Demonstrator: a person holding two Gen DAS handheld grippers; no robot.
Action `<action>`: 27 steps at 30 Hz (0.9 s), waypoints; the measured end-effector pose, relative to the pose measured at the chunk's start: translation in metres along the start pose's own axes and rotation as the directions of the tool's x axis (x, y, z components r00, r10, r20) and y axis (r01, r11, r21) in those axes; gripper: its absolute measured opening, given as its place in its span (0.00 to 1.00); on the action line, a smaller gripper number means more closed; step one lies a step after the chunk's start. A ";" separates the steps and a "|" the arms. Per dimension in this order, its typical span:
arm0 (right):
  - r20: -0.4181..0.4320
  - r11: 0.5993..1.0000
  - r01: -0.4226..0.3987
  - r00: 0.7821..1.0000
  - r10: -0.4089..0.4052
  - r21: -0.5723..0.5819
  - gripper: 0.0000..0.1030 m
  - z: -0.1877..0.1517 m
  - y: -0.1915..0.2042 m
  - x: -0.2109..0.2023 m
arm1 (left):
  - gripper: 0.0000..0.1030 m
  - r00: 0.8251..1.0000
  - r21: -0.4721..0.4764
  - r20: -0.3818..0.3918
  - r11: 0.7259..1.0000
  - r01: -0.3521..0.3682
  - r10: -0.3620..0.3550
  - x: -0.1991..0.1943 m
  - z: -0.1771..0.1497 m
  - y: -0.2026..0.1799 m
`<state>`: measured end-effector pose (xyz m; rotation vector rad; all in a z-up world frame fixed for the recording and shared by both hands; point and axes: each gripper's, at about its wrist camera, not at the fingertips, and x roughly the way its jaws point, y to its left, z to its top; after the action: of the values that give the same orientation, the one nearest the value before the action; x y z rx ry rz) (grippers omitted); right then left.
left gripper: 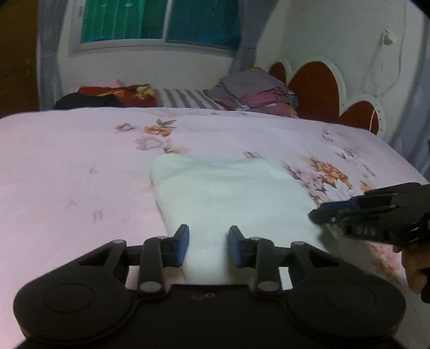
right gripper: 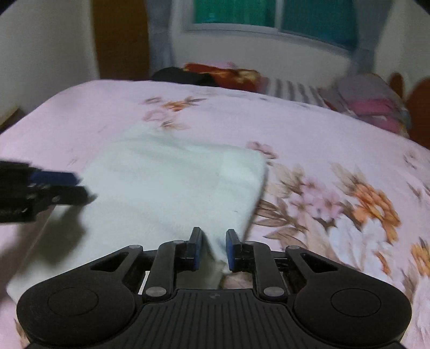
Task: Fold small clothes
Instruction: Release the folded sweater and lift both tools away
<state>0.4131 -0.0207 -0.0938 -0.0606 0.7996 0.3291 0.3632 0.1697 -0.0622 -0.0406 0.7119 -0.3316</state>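
A white garment [left gripper: 228, 193] lies flat on the pink floral bedsheet [left gripper: 67, 166], partly folded. My left gripper [left gripper: 208, 245] is open, its blue-padded jaws astride the garment's near edge. My right gripper [right gripper: 213, 248] is open too, with the garment's near right corner [right gripper: 215, 255] between its jaws. The garment also shows in the right wrist view [right gripper: 166, 182]. The right gripper shows at the right of the left wrist view [left gripper: 317, 214], and the left gripper at the left of the right wrist view [right gripper: 80, 188].
Stacks of folded clothes [left gripper: 258, 94] and dark and red bedding [left gripper: 107, 98] lie at the far side of the bed. A red and white headboard [left gripper: 317, 91] stands at the right. A window [left gripper: 161, 21] is behind.
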 end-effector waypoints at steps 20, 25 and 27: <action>0.007 0.987 -0.062 0.998 0.062 0.146 0.16 -0.101 -0.014 -0.117 | 0.32 0.979 -0.033 -0.064 0.980 -0.198 0.196 -0.110 -0.098 -0.070; 0.050 0.984 -0.101 0.994 0.094 0.145 0.16 -0.117 0.004 -0.167 | 0.58 0.971 -0.024 -0.024 0.971 -0.240 0.239 -0.147 -0.107 -0.102; 0.051 0.986 -0.084 0.996 0.077 0.144 0.17 -0.123 0.012 -0.185 | 0.86 0.959 -0.010 0.025 0.960 -0.281 0.282 -0.162 -0.110 -0.116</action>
<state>0.2036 -0.0805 -0.0474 0.1161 0.7808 0.3463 0.1445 0.1192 -0.0252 0.0505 0.6820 -0.0556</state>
